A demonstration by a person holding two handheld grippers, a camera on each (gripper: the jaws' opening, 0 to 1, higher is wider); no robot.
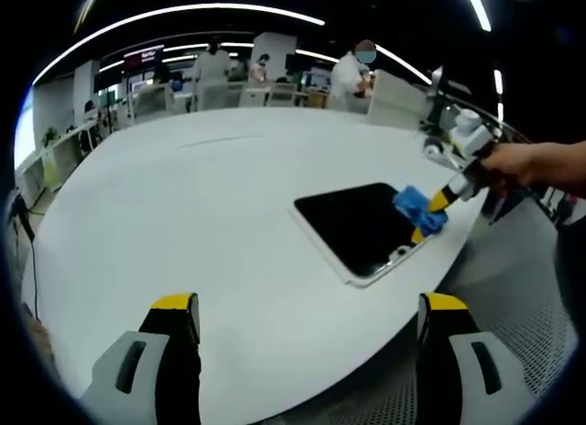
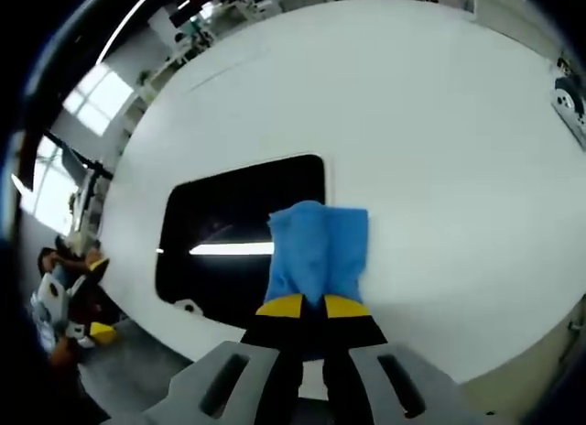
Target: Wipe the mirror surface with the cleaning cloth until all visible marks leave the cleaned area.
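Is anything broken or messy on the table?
Nothing stands out. The mirror lies flat on the white table, and the right tongs press the blue cloth on its edge. No spill or crack shows.

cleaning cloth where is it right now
The blue cleaning cloth is clamped in the right gripper, pressed over the mirror edge on the white table; the left gripper view shows it right of centre.

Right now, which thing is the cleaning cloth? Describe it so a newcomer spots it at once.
Find the large white table, then the dark rectangular mirror lying flat near its edge. The cleaning cloth is the bright blue folded fabric on the mirror's end, pinched in the right hand-held gripper; it is the one blue item there.
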